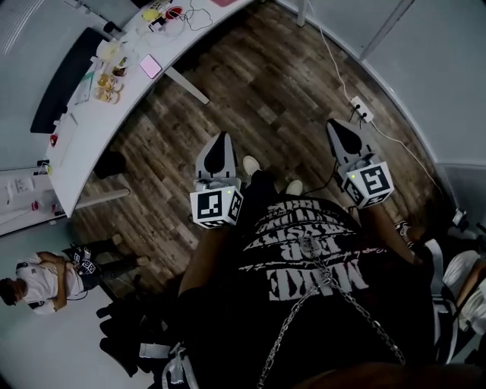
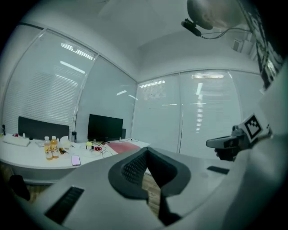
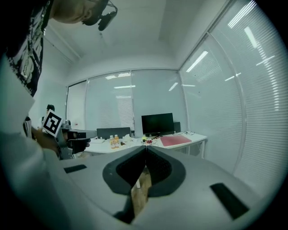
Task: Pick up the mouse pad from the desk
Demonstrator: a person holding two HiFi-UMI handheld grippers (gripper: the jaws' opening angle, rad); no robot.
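Both the left tongs (image 1: 222, 143) and the right tongs (image 1: 341, 129) were held fully closed and empty, well apart from the monitor (image 2: 105, 127). The red mouse pad (image 2: 122, 147) was seen lying flat on the bench (image 1: 83, 137), just in front of the monitor. It was judged that the thin pad might merely be shoved towards the monitor, or the cables (image 1: 199, 17) near the monitor snagged, unless the tongs were opened and an edge was caught.
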